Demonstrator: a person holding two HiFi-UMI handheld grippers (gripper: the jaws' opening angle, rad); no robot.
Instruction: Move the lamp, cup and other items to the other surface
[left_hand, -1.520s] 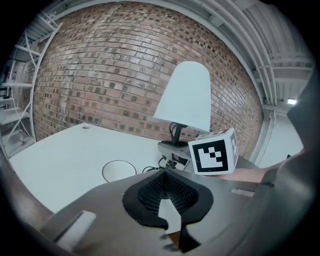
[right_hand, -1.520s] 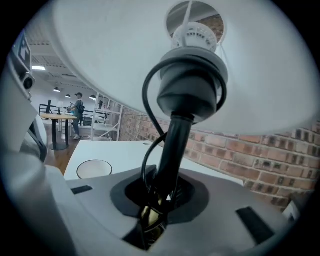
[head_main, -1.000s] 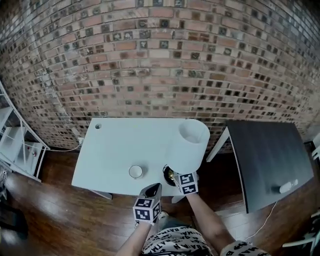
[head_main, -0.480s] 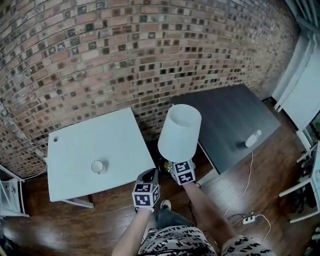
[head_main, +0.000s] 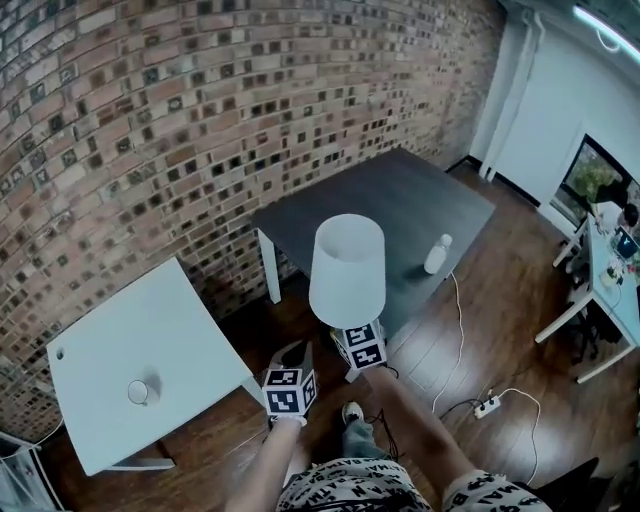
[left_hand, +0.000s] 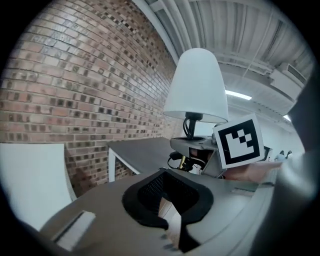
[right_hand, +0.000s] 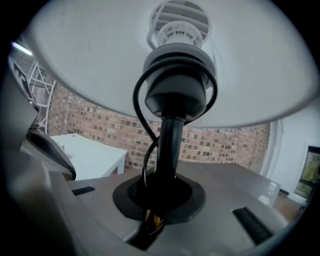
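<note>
The right gripper pinches the lamp low on its black stem. The lamp stands upright in the air — long axis vertical, white shade on top, stem pointing down — over the wooden floor, between the white bench and the dark bench and nearer the dark one. The left gripper hangs just beside it, jaws pressed together on nothing — the cup sits on the white bench, well apart from both.
</note>
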